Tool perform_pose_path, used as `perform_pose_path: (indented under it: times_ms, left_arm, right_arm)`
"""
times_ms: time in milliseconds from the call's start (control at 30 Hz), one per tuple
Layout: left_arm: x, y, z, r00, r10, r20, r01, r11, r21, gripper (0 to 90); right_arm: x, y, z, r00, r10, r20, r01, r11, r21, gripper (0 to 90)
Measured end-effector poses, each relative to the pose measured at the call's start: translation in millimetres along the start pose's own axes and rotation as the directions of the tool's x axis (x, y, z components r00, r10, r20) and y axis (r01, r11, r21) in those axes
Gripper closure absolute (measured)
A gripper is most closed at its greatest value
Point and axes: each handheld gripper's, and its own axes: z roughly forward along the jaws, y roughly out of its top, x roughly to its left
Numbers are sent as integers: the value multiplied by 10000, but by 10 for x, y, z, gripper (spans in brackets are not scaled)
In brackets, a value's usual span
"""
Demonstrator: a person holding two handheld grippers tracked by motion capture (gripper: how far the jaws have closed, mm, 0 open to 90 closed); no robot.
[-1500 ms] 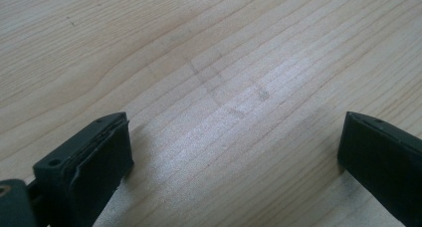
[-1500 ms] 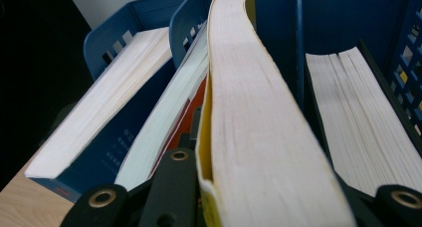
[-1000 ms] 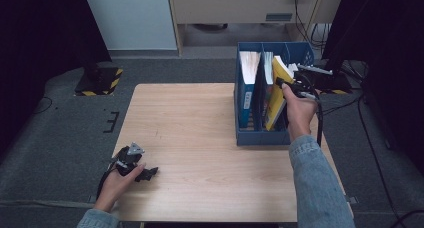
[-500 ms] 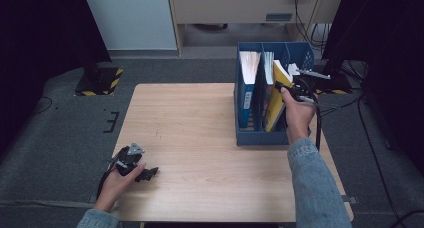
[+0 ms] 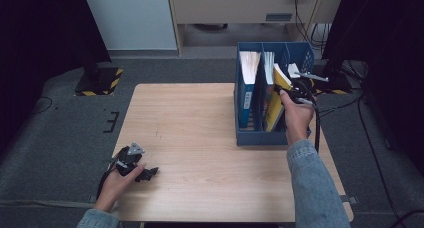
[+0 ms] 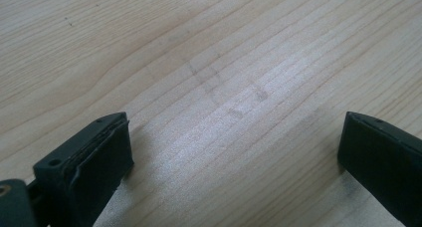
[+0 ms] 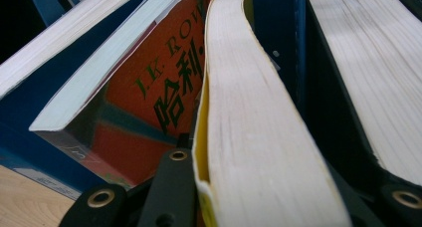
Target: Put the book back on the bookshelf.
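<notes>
While clamped in the right gripper, yellow book leans in the blue file rack, beside the orange book | left gripper idle, wide apart, on the table.

Grey carpet floor, pale wooden table, white cabinet.

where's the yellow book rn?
High view: yellow book leans in the blue file rack's right-hand slot at table's right, clamped by the right tongs.
</notes>
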Motion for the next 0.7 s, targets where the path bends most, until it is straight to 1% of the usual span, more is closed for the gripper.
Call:
perform_pose_path:
  times_ms: [133, 267, 333, 567, 700]
  left_arm:
    - [0, 0, 0, 10000, 7, 11, -7, 10000, 3, 0]
    - [-2, 0, 0, 10000, 11, 16, -11, 10000, 7, 0]
    - [-3, 0, 0, 10000, -11, 10, 11, 10000, 0, 0]
    - [-5, 2, 1, 10000, 39, 16, -39, 10000, 8, 0]
    - [-6, 2, 1, 10000, 41, 20, -41, 10000, 9, 0]
  right_arm:
    - [2, -4, 7, 10000, -83, 14, 83, 10000, 28, 743]
    - [-4, -14, 16, 10000, -50, 30, 50, 10000, 80, 742]
    - [-8, -22, 24, 10000, 65, 57, -66, 9999, 111, 741]
    - [-15, -37, 30, 10000, 31, 44, -32, 9999, 147, 739]
    - [-20, -34, 12, 9999, 60, 108, -63, 9996, 292, 731]
